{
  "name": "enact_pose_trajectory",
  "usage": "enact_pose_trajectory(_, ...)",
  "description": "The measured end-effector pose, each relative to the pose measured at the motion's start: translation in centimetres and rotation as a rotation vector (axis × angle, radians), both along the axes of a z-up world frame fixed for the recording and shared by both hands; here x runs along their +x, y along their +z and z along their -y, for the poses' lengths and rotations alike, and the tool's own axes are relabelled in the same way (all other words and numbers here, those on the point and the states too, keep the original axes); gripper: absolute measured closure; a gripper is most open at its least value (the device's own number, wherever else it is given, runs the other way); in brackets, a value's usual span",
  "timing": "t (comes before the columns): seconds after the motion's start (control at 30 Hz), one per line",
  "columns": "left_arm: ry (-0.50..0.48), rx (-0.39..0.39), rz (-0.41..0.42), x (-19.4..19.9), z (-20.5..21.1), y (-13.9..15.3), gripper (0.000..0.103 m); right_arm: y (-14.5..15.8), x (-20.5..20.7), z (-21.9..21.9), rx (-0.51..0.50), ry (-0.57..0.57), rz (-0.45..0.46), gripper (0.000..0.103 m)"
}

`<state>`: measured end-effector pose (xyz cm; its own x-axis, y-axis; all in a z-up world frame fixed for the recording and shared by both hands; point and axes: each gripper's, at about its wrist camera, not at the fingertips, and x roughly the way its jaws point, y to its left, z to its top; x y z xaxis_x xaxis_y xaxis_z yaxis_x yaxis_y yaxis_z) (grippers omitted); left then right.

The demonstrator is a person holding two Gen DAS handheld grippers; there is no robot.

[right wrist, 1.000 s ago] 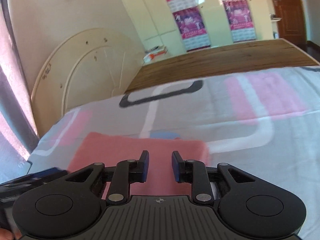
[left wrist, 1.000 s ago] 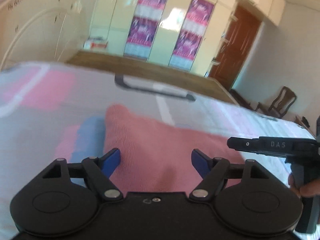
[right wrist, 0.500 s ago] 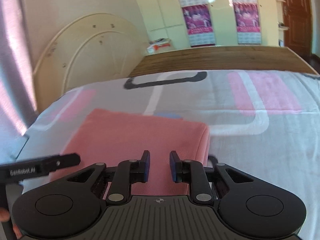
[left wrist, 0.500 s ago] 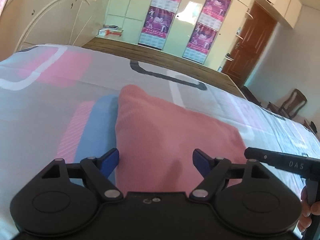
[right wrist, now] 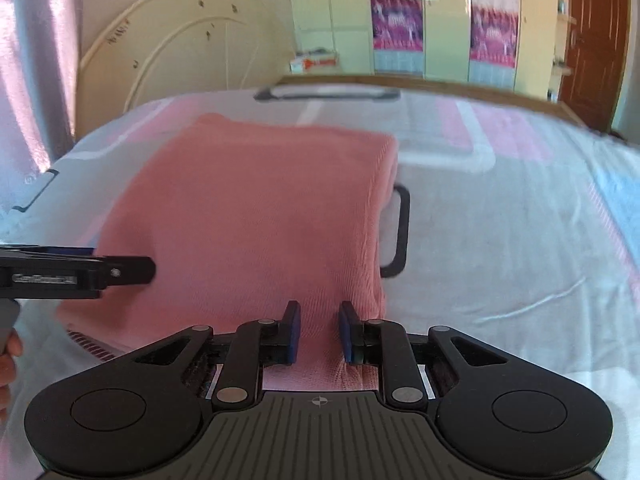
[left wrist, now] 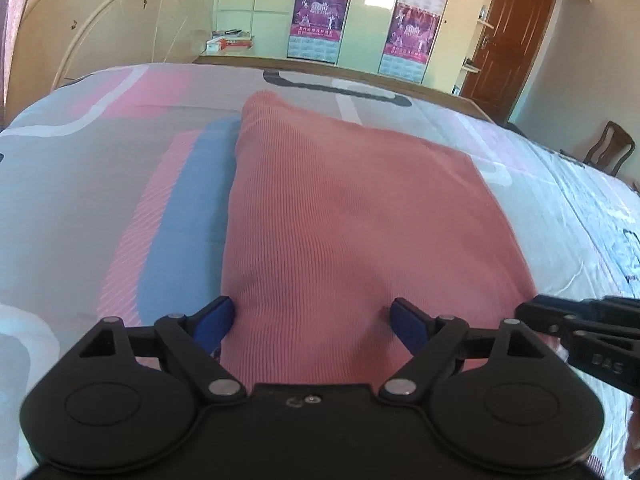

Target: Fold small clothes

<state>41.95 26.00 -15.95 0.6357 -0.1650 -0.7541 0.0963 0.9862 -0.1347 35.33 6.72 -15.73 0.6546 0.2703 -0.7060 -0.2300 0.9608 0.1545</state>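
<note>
A pink ribbed knit garment (left wrist: 360, 220) lies folded flat on the bed, also filling the middle of the right wrist view (right wrist: 248, 208). My left gripper (left wrist: 313, 318) hovers over its near left part. Its jaws are opening wide, and the cloth lies under them, not pinched. My right gripper (right wrist: 320, 332) is over the garment's near right corner. Its blue pads (right wrist: 294, 330) stand a narrow gap apart, with cloth showing through the gap and nothing clamped. Each gripper shows side-on in the other's view: the right gripper (left wrist: 524, 312), the left gripper (right wrist: 144, 270).
The bedsheet (left wrist: 100, 208) is pale with pink, blue and dark patches. A cream headboard (right wrist: 192, 52) stands at the left, with wardrobes with purple posters (left wrist: 320, 12), a brown door (left wrist: 516, 32) and a wooden chair (left wrist: 608, 152) behind. A hand (right wrist: 8, 352) holds the left gripper.
Both grippers have moved in and down toward the garment, which now looks larger and nearer. The left jaws have spread a little wider. The right gripper has come closer to the left one.
</note>
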Motion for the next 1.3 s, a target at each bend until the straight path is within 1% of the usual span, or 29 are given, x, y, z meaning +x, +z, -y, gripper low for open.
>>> enact_pose_trajectory(0.03,0.003,0.002,-0.006,-0.1,0.0,0.0,0.017,0.1,-0.4,0.0,-0.002,-0.003,0.008,0.082)
enact_pose_trajectory(0.07,0.005,0.003,-0.013,-0.3,0.1,-0.1,0.014,-0.3,-0.6,0.0,-0.010,-0.012,-0.007,0.082)
enact_pose_trajectory(0.1,0.007,0.003,-0.022,-0.3,0.1,-0.3,0.012,-1.2,-0.4,0.1,-0.023,-0.025,-0.047,0.083)
enact_pose_trajectory(0.13,0.009,0.006,-0.030,-0.5,0.2,-0.3,0.011,-1.7,-0.3,0.4,-0.009,-0.041,-0.057,0.083)
enact_pose_trajectory(0.2,0.013,0.017,-0.033,-0.3,0.3,-0.4,0.005,-1.2,-0.5,0.5,0.021,-0.065,-0.057,0.082)
enact_pose_trajectory(0.27,0.010,0.026,-0.045,-0.3,0.5,-0.4,0.001,-0.5,-0.8,0.5,0.039,-0.075,-0.041,0.082)
enact_pose_trajectory(0.3,0.009,0.028,-0.049,-0.4,0.6,-0.4,0.001,-0.3,-0.9,0.4,0.036,-0.080,-0.035,0.082)
enact_pose_trajectory(0.37,0.006,0.037,-0.065,-0.4,0.9,-0.4,0.001,-1.2,-0.7,0.3,0.003,-0.106,-0.080,0.082)
enact_pose_trajectory(0.4,0.007,0.046,-0.073,-0.4,1.0,-0.4,0.001,-1.7,-0.8,0.4,0.001,-0.114,-0.088,0.082)
enact_pose_trajectory(0.43,0.010,0.059,-0.085,-0.3,1.1,-0.4,0.001,-1.8,-0.8,0.5,0.013,-0.118,-0.083,0.082)
enact_pose_trajectory(0.5,0.021,0.081,-0.122,-0.1,1.3,-0.6,0.001,-1.8,-0.7,1.0,0.052,-0.142,-0.103,0.081)
enact_pose_trajectory(0.53,0.029,0.081,-0.142,0.0,1.3,-0.7,0.001,-1.5,-0.8,1.3,0.063,-0.147,-0.109,0.080)
enact_pose_trajectory(0.63,0.042,0.073,-0.160,0.0,1.2,-0.7,0.001,-0.9,-1.4,1.3,0.073,-0.153,-0.111,0.074)
enact_pose_trajectory(0.7,0.035,0.071,-0.167,0.0,1.2,-0.6,0.001,-0.5,-1.5,1.3,0.080,-0.151,-0.112,0.064)
enact_pose_trajectory(0.77,0.031,0.068,-0.171,-0.2,1.0,-0.4,0.001,0.0,-2.3,1.1,0.085,-0.157,-0.110,0.059)
enact_pose_trajectory(0.83,0.032,0.069,-0.152,-0.8,0.9,0.1,0.001,0.6,-3.0,1.1,0.100,-0.152,-0.104,0.056)
enact_pose_trajectory(0.9,0.051,0.093,-0.125,-1.6,0.9,1.0,0.001,1.4,-3.7,1.0,0.104,-0.136,-0.094,0.054)
enact_pose_trajectory(0.97,0.065,0.103,-0.080,-2.8,0.9,2.5,0.002,2.5,-4.5,0.9,0.107,-0.108,-0.079,0.053)
enact_pose_trajectory(1.03,0.084,0.105,-0.031,-4.2,1.1,4.3,0.006,3.9,-5.4,1.0,0.112,-0.087,-0.058,0.051)
enact_pose_trajectory(1.07,0.085,0.102,-0.009,-5.0,1.2,5.1,0.006,4.8,-5.9,1.0,0.118,-0.073,-0.049,0.047)
enact_pose_trajectory(1.1,0.085,0.101,0.015,-5.8,1.3,6.0,0.006,5.5,-6.5,1.0,0.120,-0.057,-0.040,0.041)
enact_pose_trajectory(1.13,0.088,0.110,0.039,-6.7,1.4,6.8,0.006,6.2,-7.1,1.0,0.118,-0.038,-0.028,0.039)
enact_pose_trajectory(1.23,0.110,0.166,0.102,-9.7,2.0,9.0,0.003,8.4,-9.5,1.0,0.105,0.023,0.011,0.030)
enact_pose_trajectory(1.3,0.113,0.186,0.128,-11.6,2.4,9.9,0.003,9.5,-11.3,1.1,0.096,0.046,0.034,0.022)
